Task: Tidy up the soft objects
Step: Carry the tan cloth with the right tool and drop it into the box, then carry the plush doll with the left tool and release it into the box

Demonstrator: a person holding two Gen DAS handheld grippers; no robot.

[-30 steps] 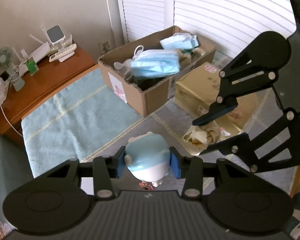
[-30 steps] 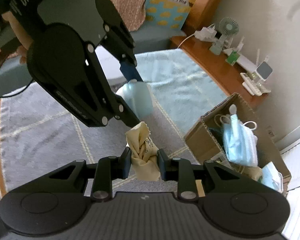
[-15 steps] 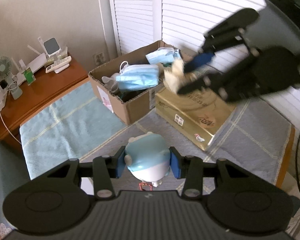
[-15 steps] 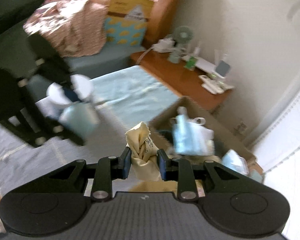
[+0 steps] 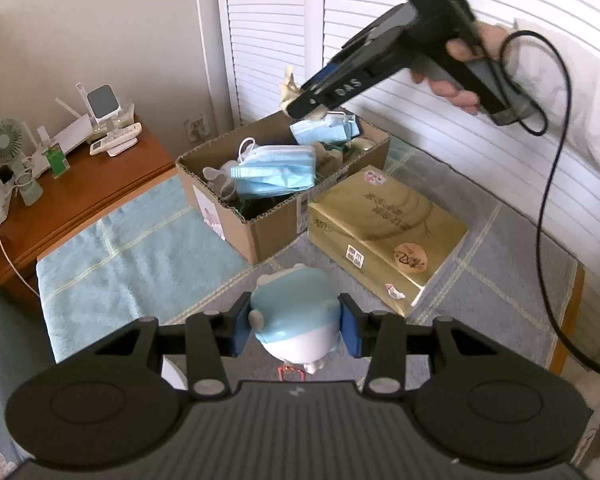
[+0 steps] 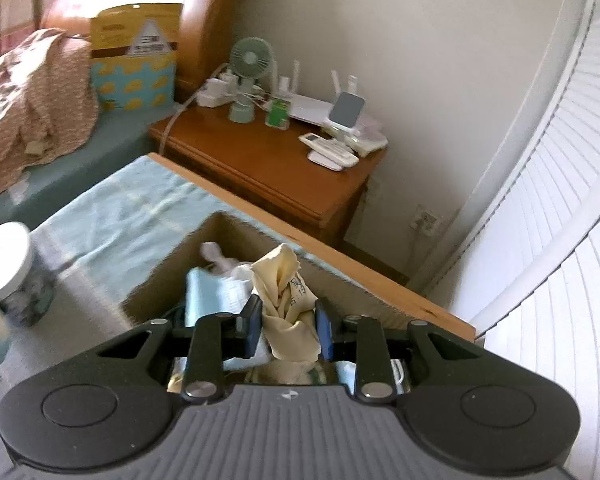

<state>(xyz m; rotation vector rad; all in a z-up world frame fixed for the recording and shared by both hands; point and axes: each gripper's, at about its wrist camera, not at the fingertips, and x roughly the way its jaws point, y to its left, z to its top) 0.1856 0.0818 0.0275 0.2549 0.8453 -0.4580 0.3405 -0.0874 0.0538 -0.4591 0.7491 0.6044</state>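
A cardboard box (image 5: 260,216) stands open on the grey checked rug (image 5: 492,264) and serves as the landmark here. Behind the box rise white slatted doors (image 5: 400,8), and to its left a pale blue towel (image 5: 132,248) lies flat, its edge running up to the box's left wall. Beyond the towel, left of the box, a wooden side table (image 5: 84,188) carries a small green fan (image 5: 4,148), a white router and a remote. Just right of the box, touching its side, lies a gold packet (image 5: 384,236) with labels on its near end. Inside the box sit blue face masks (image 5: 276,172), one large in the front and another at the back, over a tangle of darker things that cannot be made out. The left gripper (image 5: 296,322) is held in front of the box, above the rug, its blue pads clamped on either side of a small blue and white plush toy (image 5: 296,312). The right gripper (image 6: 287,328) hangs over the box's rear corner, its pads pressed on a crumpled cream cloth (image 6: 288,300) that sticks up between them, directly above the masks. A white-lidded jar (image 6: 8,264) stands on the rug left of the box.
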